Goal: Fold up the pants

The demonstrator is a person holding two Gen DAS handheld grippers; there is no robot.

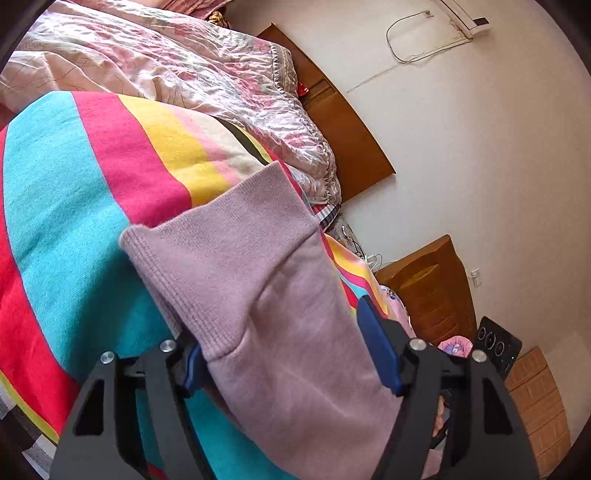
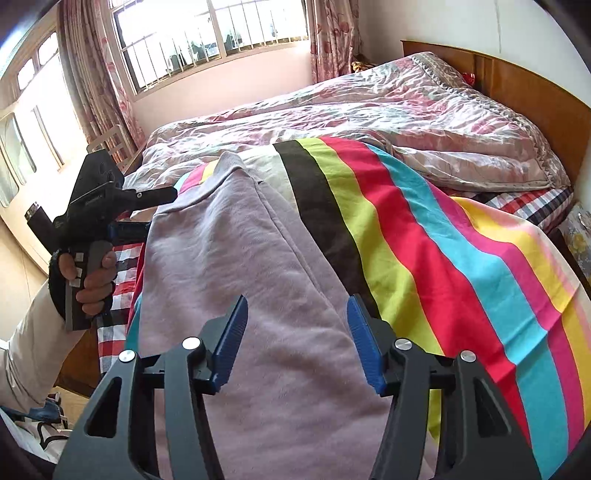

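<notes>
The pale lilac pants (image 1: 288, 314) lie on a striped blanket on the bed, with a ribbed cuff (image 1: 221, 236) pointing away in the left wrist view. My left gripper (image 1: 291, 339) is open, its blue pads on either side of the pant leg, the fabric between them. In the right wrist view the pants (image 2: 229, 266) stretch away toward the ribbed end (image 2: 225, 162). My right gripper (image 2: 295, 336) is open above the near part of the pants. The left gripper (image 2: 147, 214) shows at the pants' left edge, held by a hand.
The striped blanket (image 2: 461, 258) covers the near bed, with a pink quilt (image 2: 369, 110) behind it. A wooden headboard (image 2: 535, 96) runs at the right. A wooden nightstand (image 1: 432, 288) and a black device (image 1: 498, 343) stand by the wall. Windows with curtains (image 2: 207, 33) lie beyond the bed.
</notes>
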